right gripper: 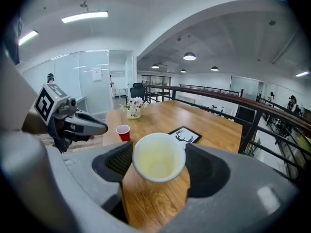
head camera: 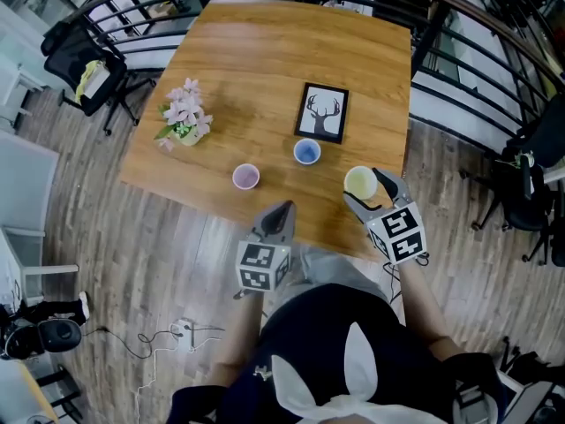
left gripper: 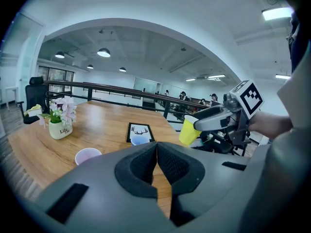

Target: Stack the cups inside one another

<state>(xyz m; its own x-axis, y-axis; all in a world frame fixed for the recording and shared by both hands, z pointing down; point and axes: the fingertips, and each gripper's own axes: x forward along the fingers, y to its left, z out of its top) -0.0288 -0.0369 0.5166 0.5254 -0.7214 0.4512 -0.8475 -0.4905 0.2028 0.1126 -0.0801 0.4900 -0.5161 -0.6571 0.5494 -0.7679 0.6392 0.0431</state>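
Fingers (right gripper: 208,168) of the right gripper (head camera: 366,189) are pinching the yellow cup (right gripper: 158,157) by its sides above the near edge of the table (head camera: 265,69), while the left gripper (left gripper: 158,154) is holding its jaws together on nothing. Lowering it tilted or off-centre is risking toppling the blue cup (head camera: 306,152) or the pink cup (head camera: 245,177).

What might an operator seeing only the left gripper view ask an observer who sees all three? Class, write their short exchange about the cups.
Operator: Is the yellow cup empty?
Observer: Yes. The right gripper view looks into it, gripped by the right gripper: nothing inside.
Operator: My jaws cover part of the blue cup. How does it stand?
Observer: The head view shows it upright, mouth up, just in front of the deer picture.
Operator: Is the yellow cup over the table?
Observer: Seen from above, yes: over the table's near right part, right of the blue cup.
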